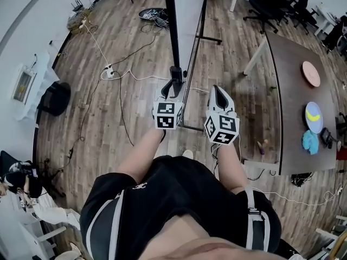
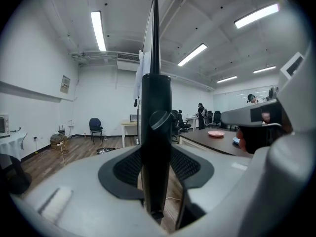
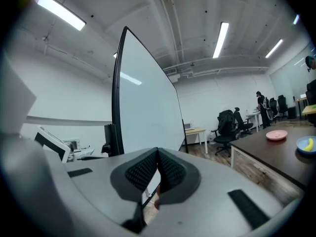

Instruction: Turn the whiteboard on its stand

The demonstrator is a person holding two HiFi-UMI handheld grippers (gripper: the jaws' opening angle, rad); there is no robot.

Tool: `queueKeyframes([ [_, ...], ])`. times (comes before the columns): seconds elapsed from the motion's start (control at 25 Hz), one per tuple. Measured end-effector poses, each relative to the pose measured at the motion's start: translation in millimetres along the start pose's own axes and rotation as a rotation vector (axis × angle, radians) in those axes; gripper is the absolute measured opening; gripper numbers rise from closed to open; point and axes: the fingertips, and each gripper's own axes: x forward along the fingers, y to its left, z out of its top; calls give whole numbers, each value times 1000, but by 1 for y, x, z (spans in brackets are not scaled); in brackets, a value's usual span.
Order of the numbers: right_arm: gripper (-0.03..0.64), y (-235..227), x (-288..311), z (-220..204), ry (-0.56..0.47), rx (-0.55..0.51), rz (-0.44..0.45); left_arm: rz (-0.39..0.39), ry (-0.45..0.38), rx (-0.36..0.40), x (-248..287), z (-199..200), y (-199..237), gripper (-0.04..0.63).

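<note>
The whiteboard [image 1: 190,20] stands straight ahead of me, seen almost edge-on from above, and its white face [image 3: 148,112] with a dark frame fills the left half of the right gripper view. Its stand's black upright post [image 1: 172,31] rises on the left side. My left gripper [image 1: 174,84] is shut on that post [image 2: 155,107], just below a round clamp knob [image 2: 159,120]. My right gripper [image 1: 216,91] is held a little to the right of the board's lower edge; its pads [image 3: 170,169] meet, and I see nothing gripped between them.
A brown table [image 1: 293,91] at the right carries a pink plate [image 1: 310,73], a blue plate [image 1: 313,116] and a teal cloth [image 1: 310,141]. Cables and a power strip [image 1: 110,72] lie on the wood floor at the left. Office chairs [image 1: 276,1] stand beyond. The stand's foot bar [image 1: 209,37] crosses the floor ahead.
</note>
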Motion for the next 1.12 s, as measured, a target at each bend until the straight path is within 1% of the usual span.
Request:
queueKeyframes([
  [0.24,6,22,-25,3,-11,-21,5,-21,4,-28,-34,-10,-11,179],
  [0.48,6,36,-52,-13,9,-8,-10,-55,-6,-13,-68,-20,-32,176],
  [0.64,6,54,-74,-18,-3,-17,-27,-66,-30,-12,-94,-25,-35,175],
  [0.8,6,66,-110,-28,8,-10,-55,-80,-27,-23,-120,-33,-42,175],
  [0.92,6,77,-141,-39,17,-11,-76,-77,-43,-26,-135,-35,-45,175],
  [1.04,6,84,-177,-57,47,-5,-107,-98,-40,-65,-151,-41,-51,178],
  [1.12,6,87,-199,-63,58,-3,-125,-112,-40,-74,-163,-45,-58,178],
])
